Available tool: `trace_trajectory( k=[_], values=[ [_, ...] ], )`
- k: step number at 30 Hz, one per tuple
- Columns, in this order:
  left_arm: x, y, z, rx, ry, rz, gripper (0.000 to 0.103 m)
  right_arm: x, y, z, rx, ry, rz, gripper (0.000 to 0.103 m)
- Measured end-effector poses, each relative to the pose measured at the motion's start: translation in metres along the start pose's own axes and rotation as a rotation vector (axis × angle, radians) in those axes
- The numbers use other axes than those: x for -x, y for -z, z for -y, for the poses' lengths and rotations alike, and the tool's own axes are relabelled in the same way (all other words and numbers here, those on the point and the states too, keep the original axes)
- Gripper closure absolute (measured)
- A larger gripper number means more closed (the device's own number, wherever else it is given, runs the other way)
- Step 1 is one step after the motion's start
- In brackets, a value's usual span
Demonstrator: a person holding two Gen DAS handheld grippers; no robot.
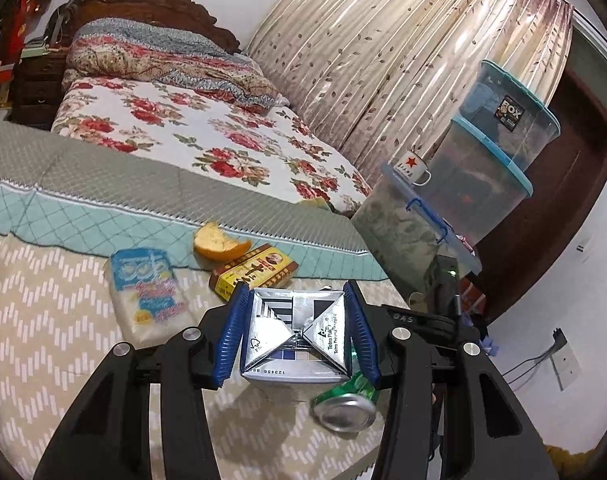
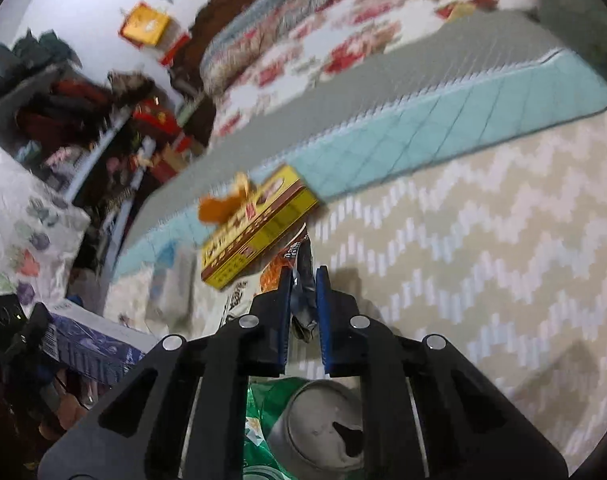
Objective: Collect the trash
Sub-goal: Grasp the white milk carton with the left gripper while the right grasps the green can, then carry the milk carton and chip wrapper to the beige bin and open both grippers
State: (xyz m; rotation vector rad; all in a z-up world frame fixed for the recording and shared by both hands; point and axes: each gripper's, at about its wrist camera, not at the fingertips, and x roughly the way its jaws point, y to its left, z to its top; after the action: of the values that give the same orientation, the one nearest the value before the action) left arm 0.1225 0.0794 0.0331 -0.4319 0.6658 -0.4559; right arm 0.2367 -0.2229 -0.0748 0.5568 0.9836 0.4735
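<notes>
A silver Tetra Pak carton [image 1: 295, 334], folded bottom showing, is clamped by the left gripper [image 1: 296, 330]; a crumpled foil wrapper [image 2: 303, 300] is pinched by the right gripper [image 2: 303, 312]. A green can [image 1: 345, 408] lies on the bed [image 1: 43, 320] near its edge.

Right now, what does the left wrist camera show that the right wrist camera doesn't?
Only left: the left gripper clamping a silver Tetra Pak carton, stacked clear storage boxes, a white star mug.

Only right: the right gripper pinching a crinkled snack wrapper, cluttered shelves.

Both: yellow-brown box, orange peel, green can.
</notes>
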Motion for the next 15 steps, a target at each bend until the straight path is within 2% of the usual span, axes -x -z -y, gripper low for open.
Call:
trace_trajectory(
  k=[6,11,15],
  values=[
    [-0.014,-0.02,0.041,-0.051,0.032,0.011,0.057,0.054,-0.003,0.034,-0.085,-0.023,0.13,0.089],
    [-0.047,-0.024,0.087,-0.122,0.074,-0.029,0.057,0.103,0.005,0.071,-0.12,0.073,0.222,0.089],
    [-0.088,-0.021,0.13,-0.159,0.127,-0.095,0.057,0.151,0.017,0.118,-0.203,0.105,0.315,0.089]
  ],
)
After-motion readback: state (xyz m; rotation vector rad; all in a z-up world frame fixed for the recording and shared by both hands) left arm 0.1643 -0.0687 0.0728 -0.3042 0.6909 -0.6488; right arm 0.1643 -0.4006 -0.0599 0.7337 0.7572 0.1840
